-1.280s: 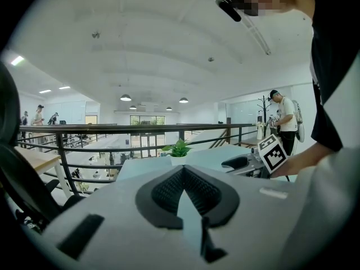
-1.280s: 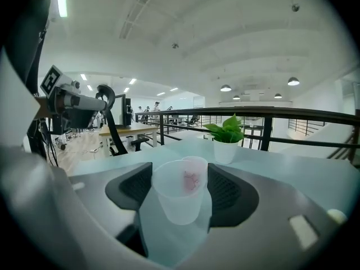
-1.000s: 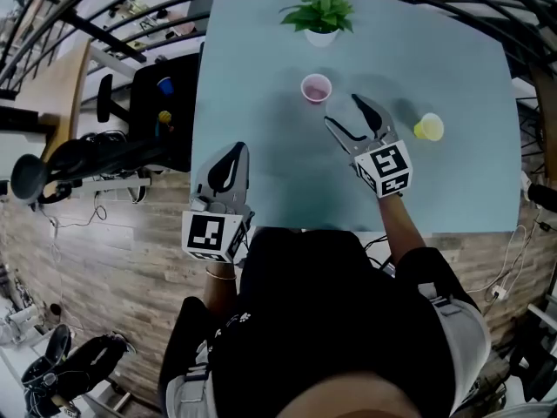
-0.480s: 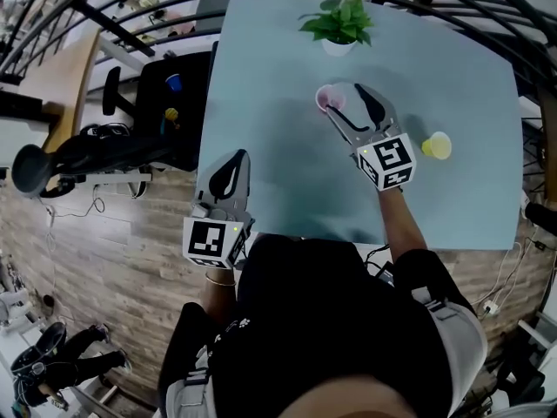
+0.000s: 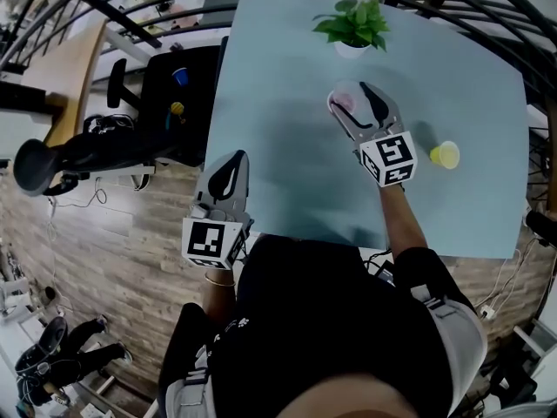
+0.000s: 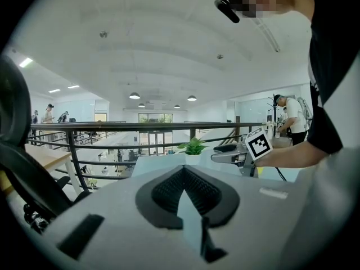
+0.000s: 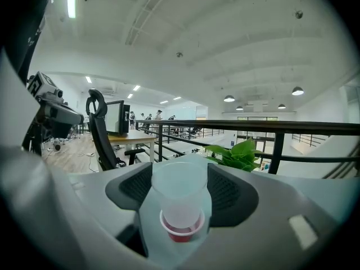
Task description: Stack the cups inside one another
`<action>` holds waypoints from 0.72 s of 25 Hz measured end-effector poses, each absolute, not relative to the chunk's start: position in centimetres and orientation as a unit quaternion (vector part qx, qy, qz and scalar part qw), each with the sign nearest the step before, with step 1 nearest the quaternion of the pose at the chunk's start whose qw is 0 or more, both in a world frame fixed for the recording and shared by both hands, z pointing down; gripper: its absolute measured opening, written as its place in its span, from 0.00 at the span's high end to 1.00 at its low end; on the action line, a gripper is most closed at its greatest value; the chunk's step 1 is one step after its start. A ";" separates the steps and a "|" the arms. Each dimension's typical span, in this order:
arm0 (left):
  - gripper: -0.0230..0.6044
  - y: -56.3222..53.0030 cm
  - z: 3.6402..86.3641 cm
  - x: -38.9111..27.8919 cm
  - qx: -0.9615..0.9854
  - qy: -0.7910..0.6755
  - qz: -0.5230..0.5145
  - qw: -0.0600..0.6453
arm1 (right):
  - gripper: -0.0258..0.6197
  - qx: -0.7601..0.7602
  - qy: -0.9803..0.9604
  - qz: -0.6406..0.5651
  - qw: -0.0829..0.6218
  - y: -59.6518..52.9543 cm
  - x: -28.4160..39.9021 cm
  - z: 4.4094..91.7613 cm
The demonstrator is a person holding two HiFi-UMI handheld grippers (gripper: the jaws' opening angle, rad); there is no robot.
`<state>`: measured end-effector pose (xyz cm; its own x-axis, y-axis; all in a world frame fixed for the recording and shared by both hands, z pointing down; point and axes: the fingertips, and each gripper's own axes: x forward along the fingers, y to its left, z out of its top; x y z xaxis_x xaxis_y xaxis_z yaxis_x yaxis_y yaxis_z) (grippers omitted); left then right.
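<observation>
The 2 fingers (image 7: 130, 187) of the right gripper (image 5: 348, 97) stand wide apart with the pink cup (image 7: 180, 198) upright between them (pads close beside its sides), just on the person's side of the potted plant (image 5: 355, 26). The yellow cup (image 5: 447, 154) sits well right of the plant. The left gripper (image 5: 233, 159), jaws together and empty, hovers far from the plant at the table (image 5: 278, 146) edge.

Pink cup (image 5: 342, 103), red-bottomed, between the jaws of the right gripper (image 5: 349, 97); yellow cup (image 5: 447, 154) to that gripper's right; pale blue table (image 5: 278, 146) beneath both.
</observation>
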<state>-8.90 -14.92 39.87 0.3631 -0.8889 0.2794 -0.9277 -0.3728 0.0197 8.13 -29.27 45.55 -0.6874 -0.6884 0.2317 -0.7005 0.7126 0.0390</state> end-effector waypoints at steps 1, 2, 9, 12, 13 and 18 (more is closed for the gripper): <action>0.99 -15.0 39.9 -9.1 0.820 -0.554 0.111 0.088 | 0.47 0.379 -0.918 0.028 0.117 -29.5 8.1 45.8; 0.99 -15.2 39.9 -9.3 0.819 -0.555 0.111 0.089 | 0.47 0.380 -0.917 0.031 0.118 -29.7 8.1 46.1; 0.99 -15.9 39.7 -10.5 0.816 -0.560 0.108 0.092 | 0.47 0.383 -0.912 0.045 0.138 -30.5 8.0 48.1; 0.99 -16.0 39.9 -10.6 0.816 -0.560 0.109 0.096 | 0.47 0.383 -0.911 0.052 0.146 -30.5 7.9 49.0; 0.99 -15.9 39.9 -10.6 0.816 -0.559 0.109 0.097 | 0.47 0.382 -0.910 0.054 0.149 -30.5 7.8 49.4; 0.99 -15.8 40.2 -11.0 0.813 -0.563 0.111 0.102 | 0.47 0.380 -0.907 0.065 0.169 -30.5 7.6 51.2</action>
<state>-10.99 -15.82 40.16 0.3414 -0.8923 0.2953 -0.9375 -0.3456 0.0397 7.59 -30.47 51.20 -0.6540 -0.6674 0.3561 -0.7116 0.7025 0.0097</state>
